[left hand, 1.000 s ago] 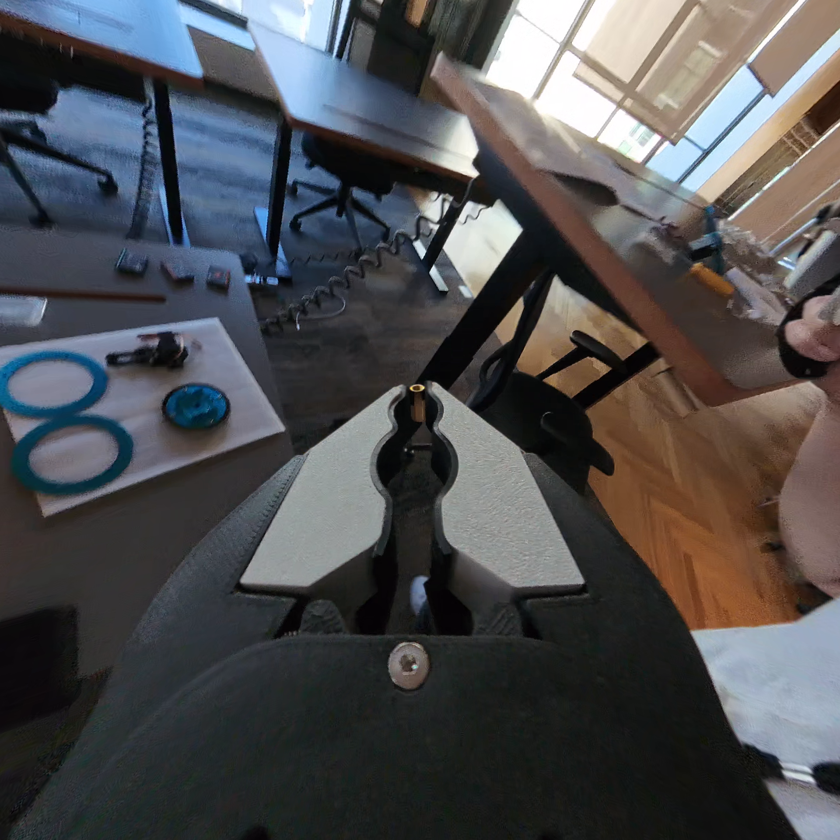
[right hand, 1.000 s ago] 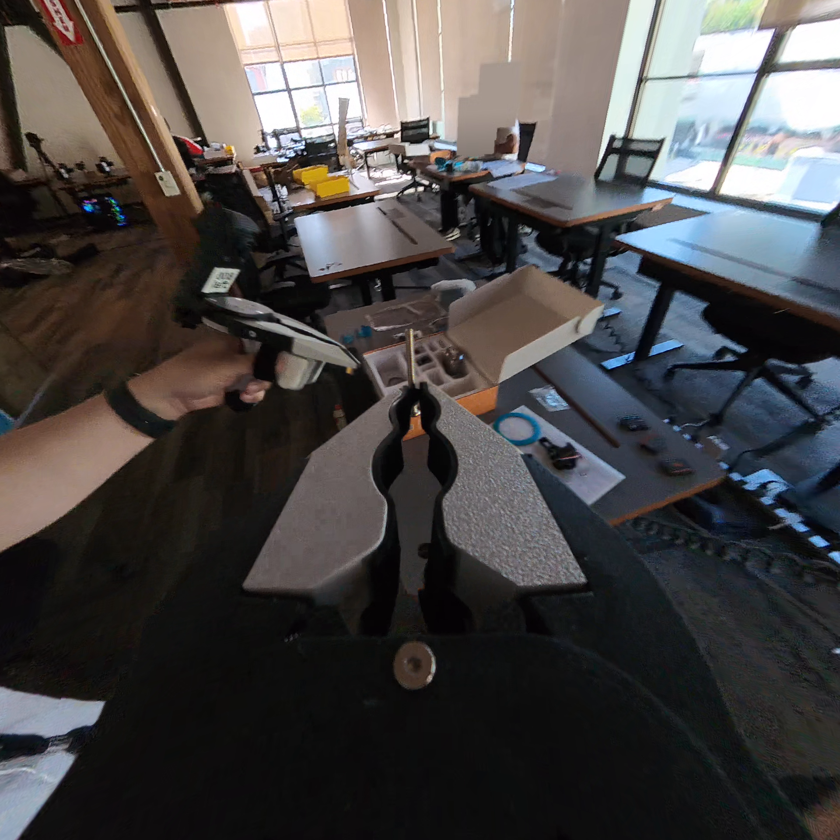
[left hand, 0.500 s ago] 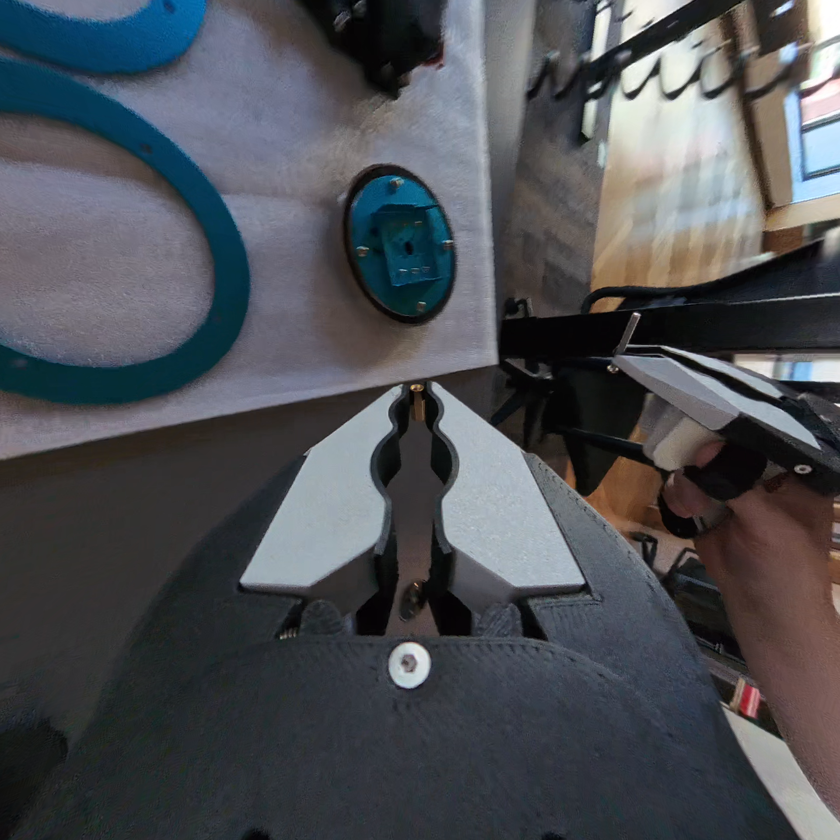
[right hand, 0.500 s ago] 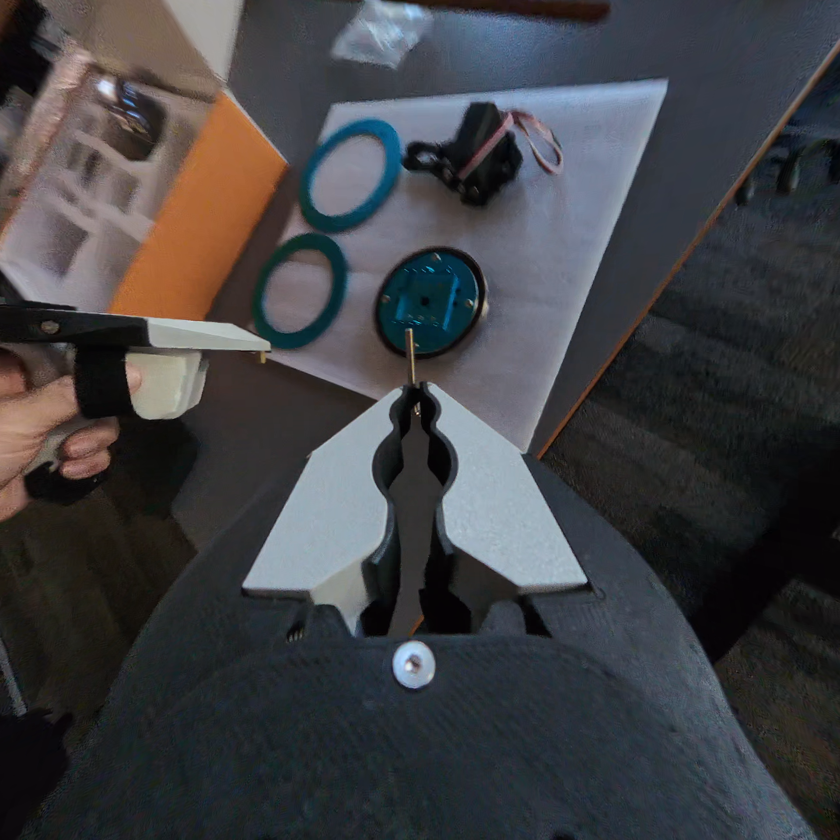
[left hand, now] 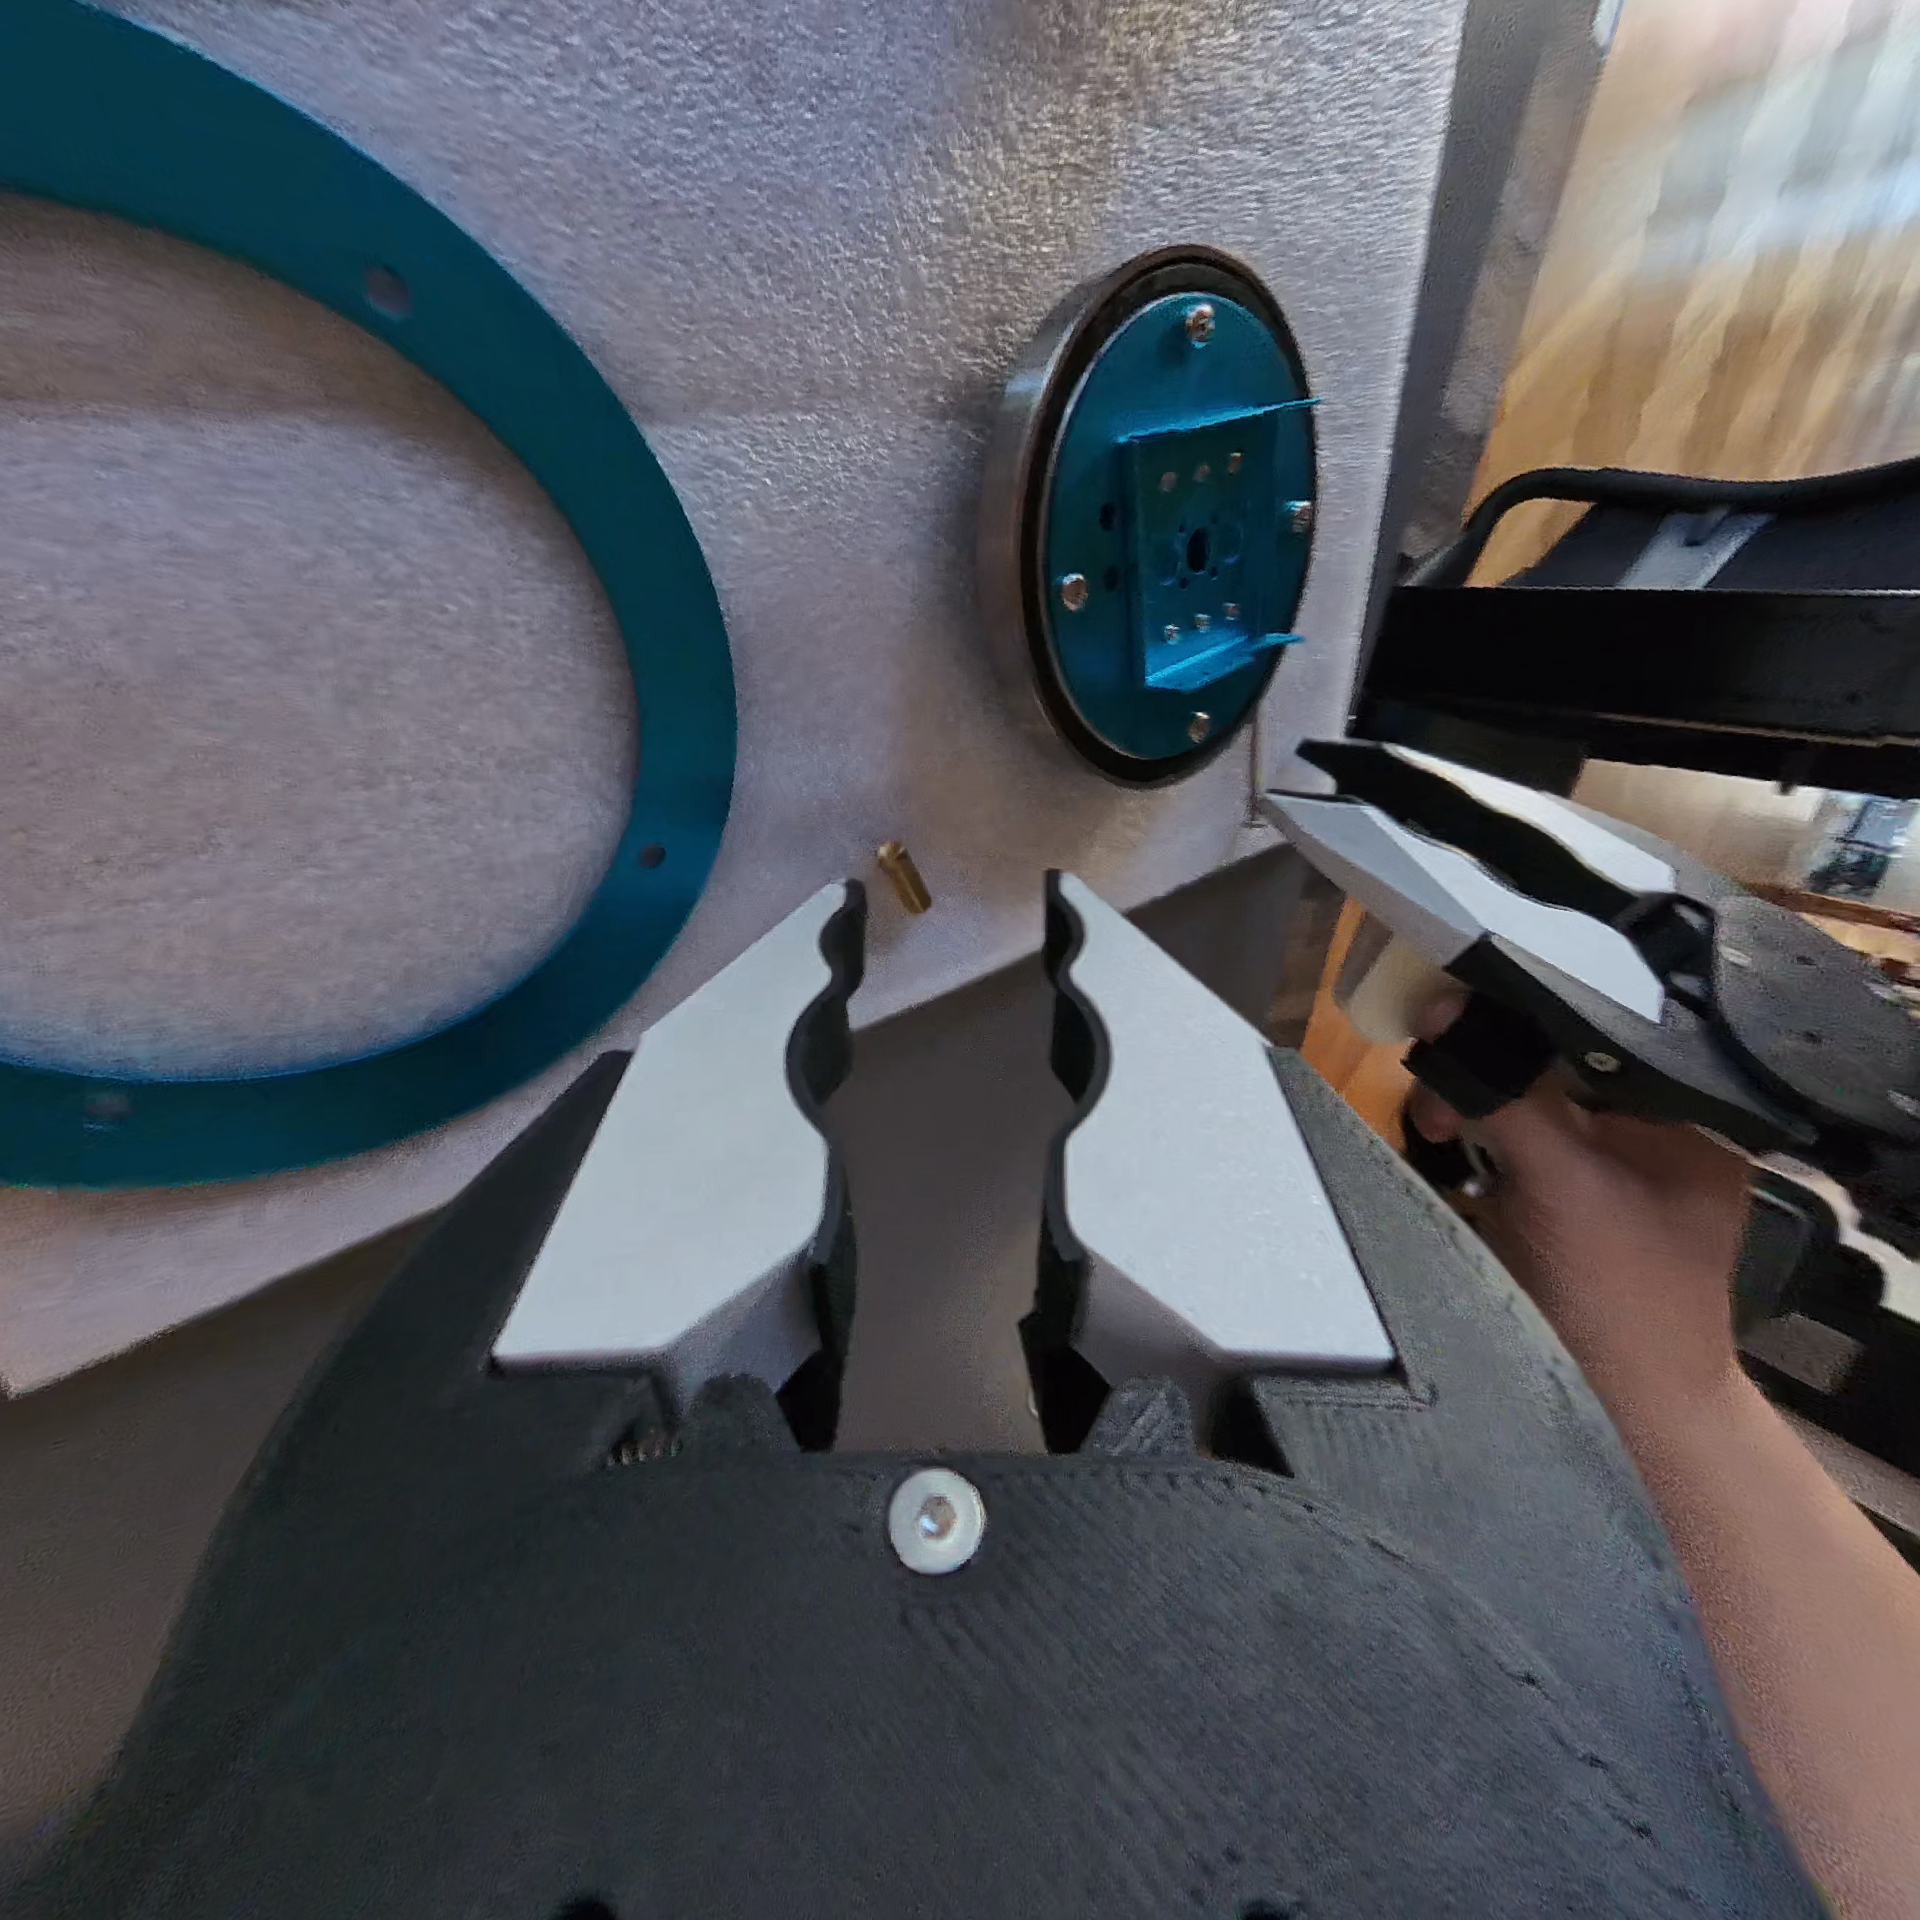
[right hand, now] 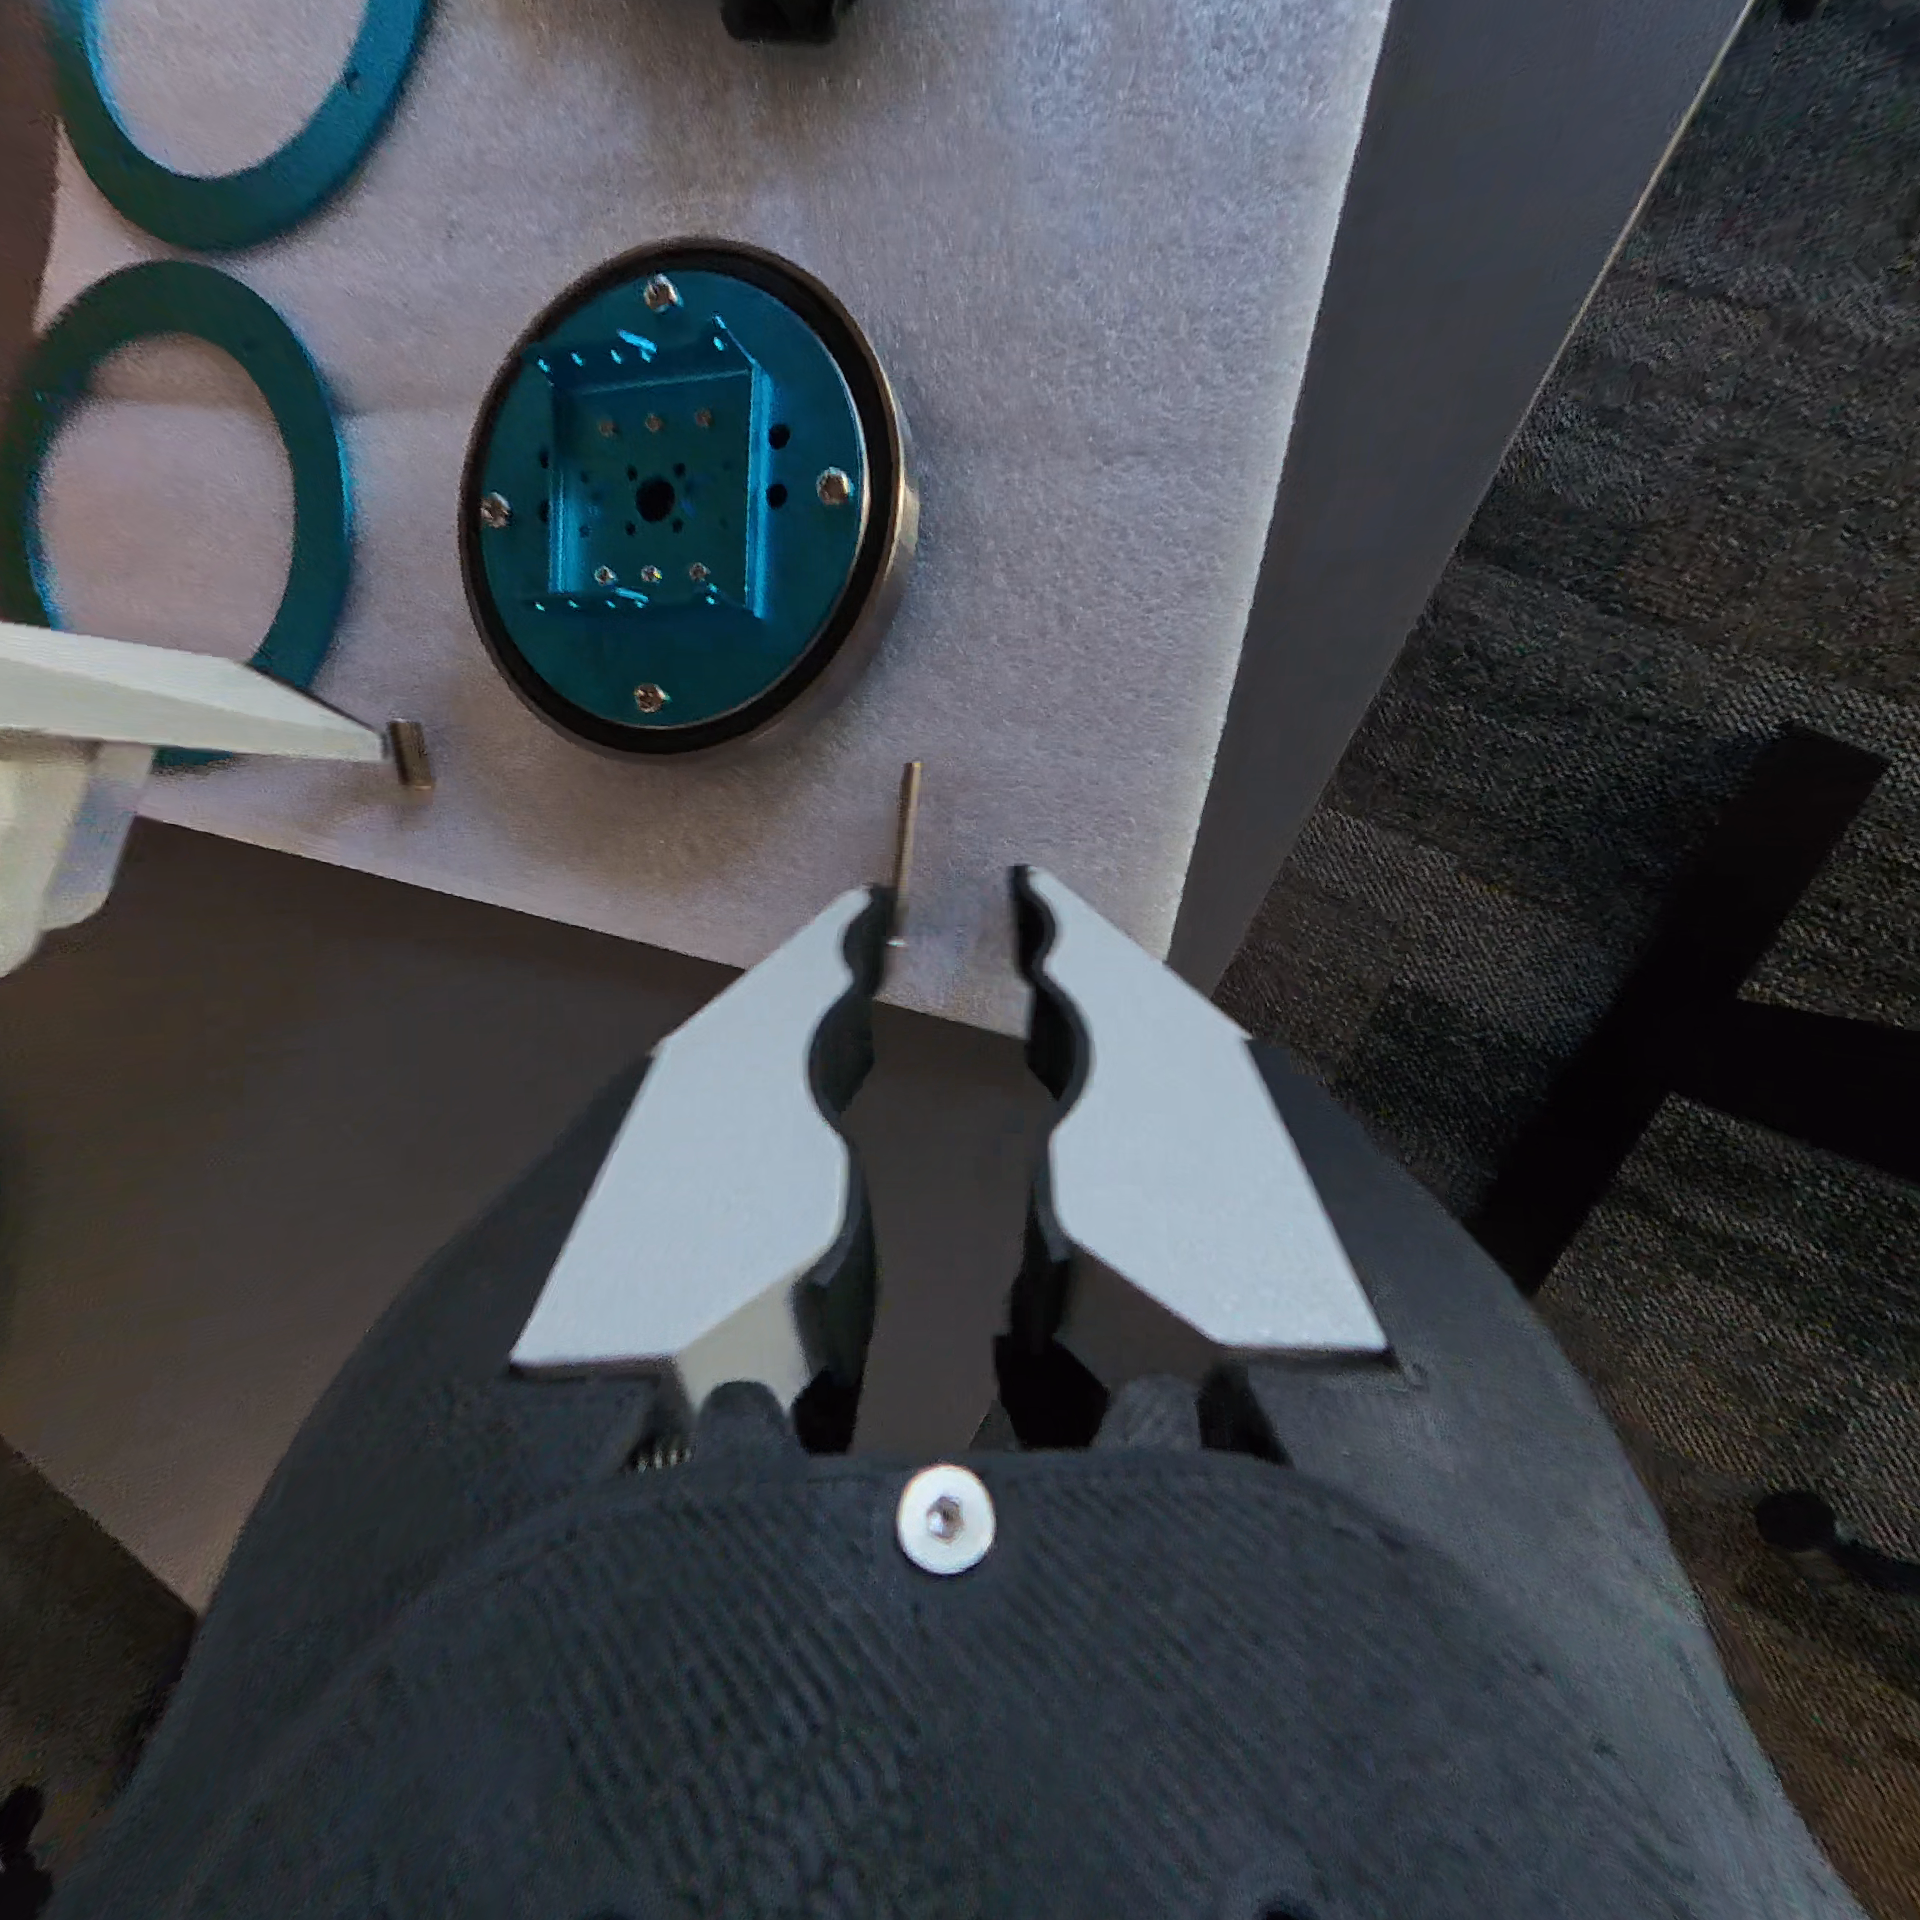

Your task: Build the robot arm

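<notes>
Big teal ring (left hand: 665, 582) left of the blue disc (left hand: 1174, 520): cut off by frame edge. Dark part (right hand: 774, 16) above disc: only bottom sliver shows, can't ID. Thin pin (right hand: 906, 831) near disc: base hidden behind jaw. Floor blurred.

1. A white foam sheet (right hand: 1091, 312) lies flat on a grey-brown table (right hand: 312, 1039), its near corner close to the table's edge.
2. Two flat teal rings rest on the sheet. One teal ring (right hand: 317, 499) lies toward the sheet's near edge, and the other teal ring (right hand: 239, 213) lies just beyond it.
3. A black part (right hand: 779, 16) sits at the sheet's far side, cut off by the frame.
4. Dark carpet (right hand: 1662, 520) lies beyond the table's edge, crossed by a black T-shaped bar (right hand: 1714, 987).
5. The left wrist view shows blurred wooden flooring (left hand: 1714, 260).
</notes>
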`<state>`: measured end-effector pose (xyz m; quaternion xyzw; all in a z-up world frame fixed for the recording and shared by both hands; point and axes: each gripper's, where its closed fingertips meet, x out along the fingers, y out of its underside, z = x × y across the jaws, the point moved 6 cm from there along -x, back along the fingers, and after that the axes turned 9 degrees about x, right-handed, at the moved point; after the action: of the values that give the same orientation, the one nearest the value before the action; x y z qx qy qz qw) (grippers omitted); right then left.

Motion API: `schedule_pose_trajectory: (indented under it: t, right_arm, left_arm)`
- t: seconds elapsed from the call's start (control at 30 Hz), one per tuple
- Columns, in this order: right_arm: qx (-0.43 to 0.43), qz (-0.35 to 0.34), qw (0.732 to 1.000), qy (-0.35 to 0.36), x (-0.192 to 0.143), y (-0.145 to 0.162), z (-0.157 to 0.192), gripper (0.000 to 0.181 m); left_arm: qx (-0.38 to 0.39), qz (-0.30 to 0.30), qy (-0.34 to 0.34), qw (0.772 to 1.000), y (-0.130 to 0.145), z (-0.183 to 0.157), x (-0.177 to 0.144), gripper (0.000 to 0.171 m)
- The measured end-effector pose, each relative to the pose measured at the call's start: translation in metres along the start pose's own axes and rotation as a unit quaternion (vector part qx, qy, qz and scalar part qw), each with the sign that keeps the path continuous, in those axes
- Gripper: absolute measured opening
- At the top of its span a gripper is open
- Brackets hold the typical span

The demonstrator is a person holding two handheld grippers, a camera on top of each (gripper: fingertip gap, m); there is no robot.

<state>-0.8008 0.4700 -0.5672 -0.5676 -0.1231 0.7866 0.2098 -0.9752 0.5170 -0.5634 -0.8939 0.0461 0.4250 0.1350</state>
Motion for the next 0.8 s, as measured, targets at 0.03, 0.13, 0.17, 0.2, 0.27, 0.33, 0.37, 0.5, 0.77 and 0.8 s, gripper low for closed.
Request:
schedule_pose_trajectory:
  t: [0.03, 0.13, 0.17, 0.2, 0.27, 0.33, 0.37, 0.5, 0.77, 0.8]
  right_arm:
    - [-0.003, -0.007, 1.0, -0.004, -0.004, -0.001, 0.0, 0.033]
    - [-0.012, -0.052, 0.999, -0.005, -0.034, -0.003, 0.001, 0.029]
    - [-0.015, -0.075, 0.997, 0.002, -0.051, -0.001, 0.002, 0.029]
    - [-0.021, -0.1, 0.995, 0.005, -0.071, 0.003, 0.005, 0.029]
    - [-0.034, -0.149, 0.988, 0.007, -0.118, 0.021, 0.019, 0.028]
    - [-0.057, -0.193, 0.979, 0.009, -0.169, 0.052, 0.042, 0.028]
    - [-0.067, -0.212, 0.975, 0.013, -0.195, 0.073, 0.055, 0.028]
    - [-0.056, -0.253, 0.966, 0.01, -0.266, 0.178, 0.11, 0.024]
    - [-0.141, -0.277, 0.951, -0.001, -0.313, 0.276, 0.196, 0.022]
    - [-0.183, -0.28, 0.942, 0.0, -0.319, 0.273, 0.206, 0.023]
  left_arm:
    - [0.002, -0.009, 0.013, 1.0, 0.001, -0.003, -0.01, 0.03]
    - [0.046, -0.085, 0.032, 0.995, 0.008, -0.015, -0.064, 0.035]
    - [0.07, -0.116, 0.039, 0.99, 0.016, -0.022, -0.09, 0.034]
    - [0.096, -0.148, 0.043, 0.983, 0.029, -0.029, -0.118, 0.033]
    - [0.148, -0.204, 0.049, 0.966, 0.07, -0.044, -0.177, 0.034]
    - [0.182, -0.249, 0.062, 0.949, 0.128, -0.051, -0.233, 0.032]
    - [0.192, -0.266, 0.07, 0.942, 0.162, -0.051, -0.259, 0.032]
    - [0.199, -0.269, 0.062, 0.94, 0.317, -0.028, -0.35, 0.031]
    - [0.093, -0.354, -0.233, 0.901, 0.633, 0.079, -0.555, 0.027]
    - [0.071, -0.387, -0.276, 0.877, 0.667, 0.084, -0.593, 0.029]
